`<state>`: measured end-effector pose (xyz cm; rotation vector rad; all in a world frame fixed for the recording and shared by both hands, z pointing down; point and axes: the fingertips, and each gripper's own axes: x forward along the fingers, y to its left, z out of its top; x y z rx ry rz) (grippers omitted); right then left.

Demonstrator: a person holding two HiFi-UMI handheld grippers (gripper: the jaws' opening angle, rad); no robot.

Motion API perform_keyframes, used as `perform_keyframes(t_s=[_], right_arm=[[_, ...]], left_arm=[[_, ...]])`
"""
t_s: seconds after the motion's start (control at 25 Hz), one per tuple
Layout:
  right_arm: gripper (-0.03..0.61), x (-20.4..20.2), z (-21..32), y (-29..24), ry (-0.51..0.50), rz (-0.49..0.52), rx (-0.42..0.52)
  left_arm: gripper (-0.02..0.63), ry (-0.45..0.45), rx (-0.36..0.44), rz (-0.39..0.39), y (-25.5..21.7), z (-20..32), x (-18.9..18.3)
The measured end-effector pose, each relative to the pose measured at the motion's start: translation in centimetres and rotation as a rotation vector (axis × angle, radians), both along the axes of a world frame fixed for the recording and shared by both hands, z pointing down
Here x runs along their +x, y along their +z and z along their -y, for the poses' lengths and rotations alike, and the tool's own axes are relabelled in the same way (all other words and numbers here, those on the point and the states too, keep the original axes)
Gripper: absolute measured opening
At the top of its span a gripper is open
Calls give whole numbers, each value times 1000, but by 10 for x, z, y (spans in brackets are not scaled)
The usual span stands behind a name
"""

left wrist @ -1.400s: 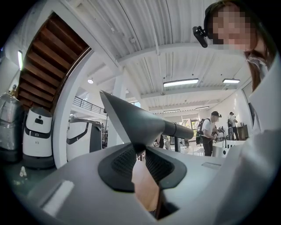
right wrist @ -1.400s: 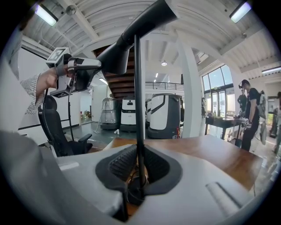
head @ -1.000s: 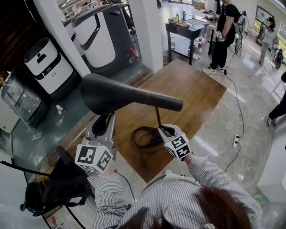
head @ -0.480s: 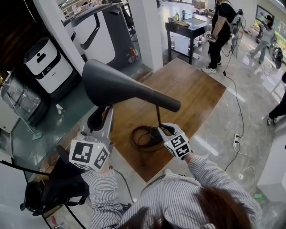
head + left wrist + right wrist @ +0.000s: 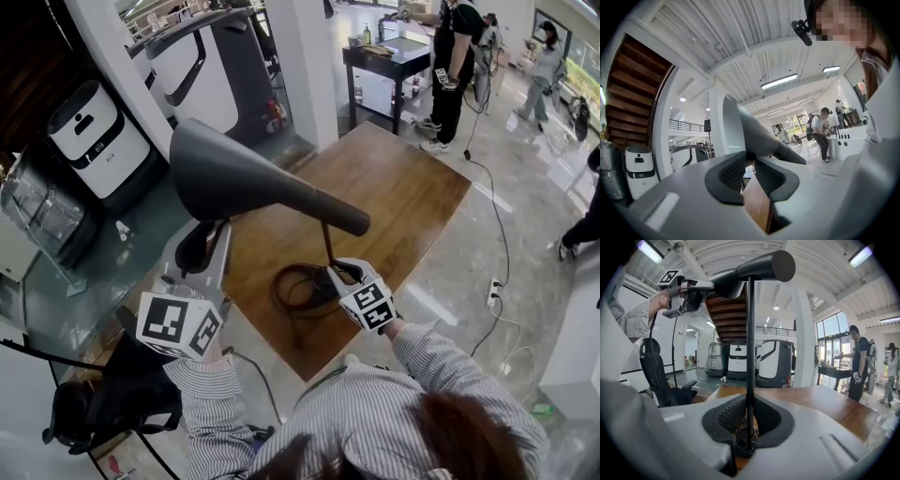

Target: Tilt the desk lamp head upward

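- A pale, glossy stone floor (image 5: 525, 206) runs from 12 to 5 o'clock in the head view, with cables (image 5: 497, 234) trailing across it.
- The wooden table (image 5: 403, 187) fills the middle.
- A white column (image 5: 305, 66) rises at 12 o'clock, and a dark side table (image 5: 394, 61) stands at 1 o'clock.
- White and dark machines (image 5: 98, 141) are parked at 10 to 11 o'clock.
- A black office chair (image 5: 112, 394) sits at 8 o'clock.
- The white ribbed ceiling (image 5: 717, 28) carries strip lights (image 5: 780, 80).
- A brown wooden staircase (image 5: 628, 89) climbs at 9 o'clock in the left gripper view.
- Tall windows (image 5: 830, 331) show at 3 o'clock in the right gripper view.
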<state>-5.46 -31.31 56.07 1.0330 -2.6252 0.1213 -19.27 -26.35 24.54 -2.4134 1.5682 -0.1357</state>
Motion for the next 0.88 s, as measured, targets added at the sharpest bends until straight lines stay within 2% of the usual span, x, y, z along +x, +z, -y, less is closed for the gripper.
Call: perform_keyframes(t_s=[0.52,0.88], right_arm=[[48,-1,-3,1,34,40,-21],[48,-2,-2,2,8,11,-26]], left_arm=[[66,4,5,20,-8,-6,1],[66,-23,45,2,-2,-9,-2]])
